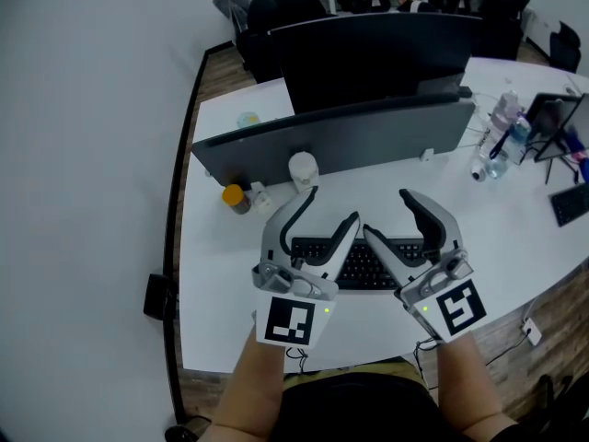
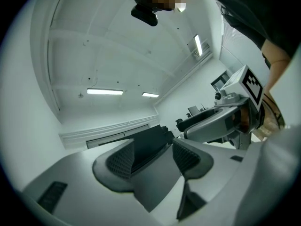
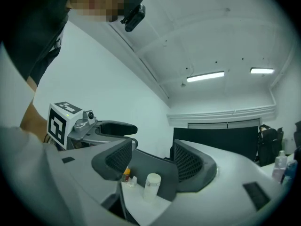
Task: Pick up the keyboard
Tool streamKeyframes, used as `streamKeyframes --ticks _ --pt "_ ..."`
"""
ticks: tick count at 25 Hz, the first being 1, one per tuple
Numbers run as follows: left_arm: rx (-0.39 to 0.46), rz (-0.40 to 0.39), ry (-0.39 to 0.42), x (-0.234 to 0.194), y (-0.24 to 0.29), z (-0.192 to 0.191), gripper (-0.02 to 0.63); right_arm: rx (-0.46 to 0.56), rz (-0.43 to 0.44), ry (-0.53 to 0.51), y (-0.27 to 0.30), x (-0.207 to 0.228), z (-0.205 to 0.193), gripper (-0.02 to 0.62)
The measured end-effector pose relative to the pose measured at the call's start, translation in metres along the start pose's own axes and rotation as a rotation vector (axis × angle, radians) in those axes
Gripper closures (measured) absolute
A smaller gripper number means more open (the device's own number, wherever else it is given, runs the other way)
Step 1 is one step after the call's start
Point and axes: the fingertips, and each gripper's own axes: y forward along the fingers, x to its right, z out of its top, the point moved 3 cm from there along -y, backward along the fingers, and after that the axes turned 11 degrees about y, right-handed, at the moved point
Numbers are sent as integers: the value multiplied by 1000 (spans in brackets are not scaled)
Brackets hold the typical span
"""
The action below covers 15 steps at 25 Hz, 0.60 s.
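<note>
Well, I'd judge the keyboard (image 1: 368, 263) to be a light, stiff slab of plastic, long and shallow. It should come up in one piece without sagging, but the smooth casing and loose keys offer poor purchase. I'd take it by its two short ends, one gripper to each. The pads should sit on the edge of the case rather than on the keys, and I'd keep it level so it can't slide out. A cable may trail from it; I can't see one from here.

It's black, with rows of dark keys, lying flat on the white desk (image 1: 216, 284) right in front of me, near the grey partition (image 1: 368, 141). Only its middle shows in the head view, because the grippers cover both ends.

The left gripper (image 1: 333, 205) has its jaws wide apart with nothing between them. The right gripper (image 1: 386, 212) gapes the same way and is empty too; through its gap I see only a small white bottle (image 3: 151, 186) further back on the desk. Both hang over the keyboard, inner jaws close together above its middle.
</note>
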Motion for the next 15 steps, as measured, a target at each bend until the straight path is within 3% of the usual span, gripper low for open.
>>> streamKeyframes --ticks 5,11,15 --pt "-35 -4 -32 -3 -3 -29 347 -111 -39 6 -1 19 -27 336" --pt "-120 11 -178 -3 -10 -81 345 -236 -119 45 -13 48 -71 331" --pt "-201 -11 -213 5 -15 -113 345 -286 -158 71 -24 66 -91 330"
